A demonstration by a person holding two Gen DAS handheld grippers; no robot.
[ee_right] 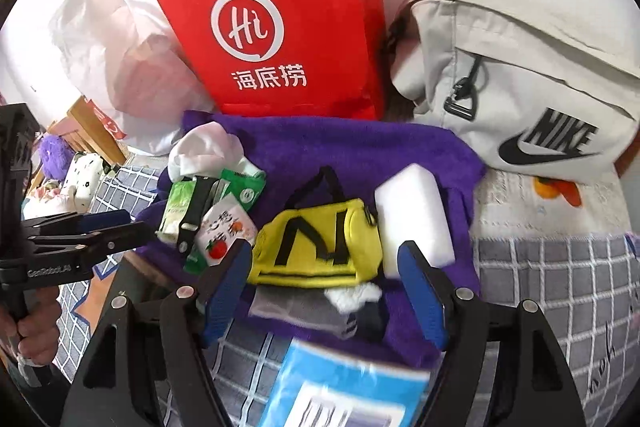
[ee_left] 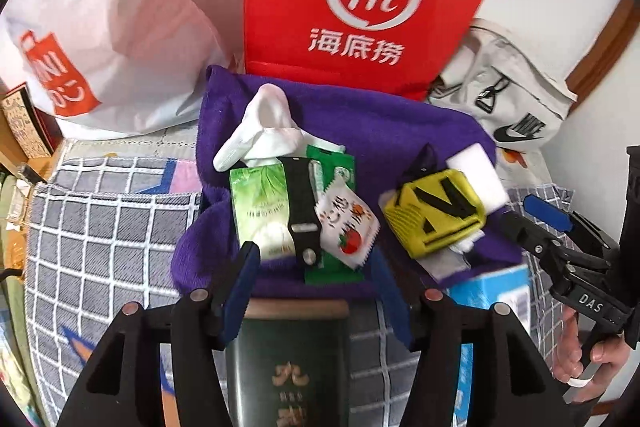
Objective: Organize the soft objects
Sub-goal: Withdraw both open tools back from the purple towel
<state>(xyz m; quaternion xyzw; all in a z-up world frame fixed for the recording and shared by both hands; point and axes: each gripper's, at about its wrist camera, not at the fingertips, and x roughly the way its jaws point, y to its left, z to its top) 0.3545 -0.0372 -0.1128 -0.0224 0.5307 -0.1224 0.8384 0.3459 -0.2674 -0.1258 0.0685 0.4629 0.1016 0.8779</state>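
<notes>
Purple towel point(ee_left: 360, 123) lies spread on the checked bedcover point(ee_left: 100, 227), right ahead of both my claws. My left claw point(ee_left: 312, 279) hangs released, nothing between its blue pads; just beyond its tips sit the green tissue pack point(ee_left: 260, 207), a black strap point(ee_left: 302, 203) and a white sock point(ee_left: 264, 131). My right claw point(ee_right: 328, 287) is released too, empty, with the yellow pouch point(ee_right: 320, 247) just past it and the white sponge point(ee_right: 412, 211) beside that. Red bag point(ee_right: 280, 27) stands behind.
</notes>
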